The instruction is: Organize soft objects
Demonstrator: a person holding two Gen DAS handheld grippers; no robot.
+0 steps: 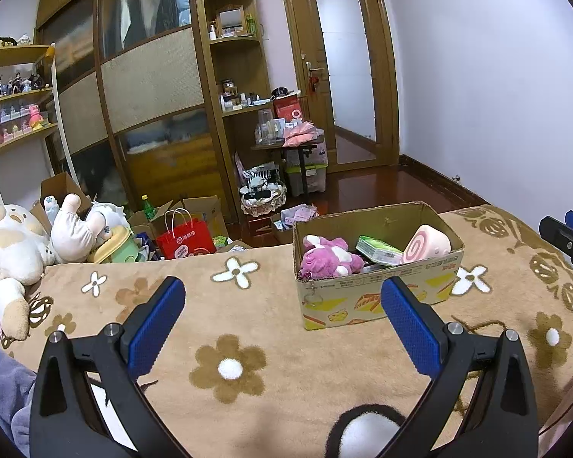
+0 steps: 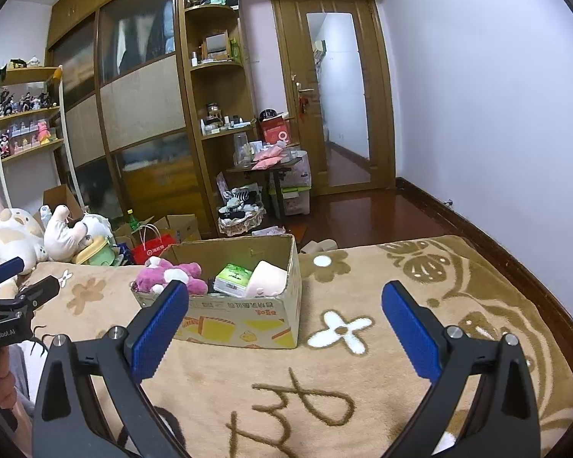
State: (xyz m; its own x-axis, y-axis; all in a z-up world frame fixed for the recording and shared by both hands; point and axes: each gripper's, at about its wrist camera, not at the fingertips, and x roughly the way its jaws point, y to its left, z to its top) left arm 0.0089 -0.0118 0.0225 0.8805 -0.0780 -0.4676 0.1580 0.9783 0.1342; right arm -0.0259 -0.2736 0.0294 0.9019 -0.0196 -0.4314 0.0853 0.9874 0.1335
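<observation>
A cardboard box [image 1: 378, 297] stands on the tan flowered blanket [image 1: 271, 343]. Inside lie a pink plush [image 1: 328, 257], a green tissue pack [image 1: 378, 250] and a pink swirl-roll cushion [image 1: 428, 246]. The box [image 2: 248, 324] also shows in the right wrist view, with the pink plush [image 2: 172, 276], the tissue pack [image 2: 233, 278] and the cushion [image 2: 267, 280]. My left gripper [image 1: 282, 297] is open and empty, short of the box. My right gripper [image 2: 284, 301] is open and empty, just right of the box. A black-and-white plush [image 1: 366, 431] lies under the left gripper.
White and cream plush toys [image 1: 15, 244] and a green case [image 1: 114, 250] lie at the bed's far left edge. A red bag [image 1: 183, 240], boxes and a basket [image 1: 263, 198] crowd the floor beyond. Wardrobe, shelves and a door stand behind.
</observation>
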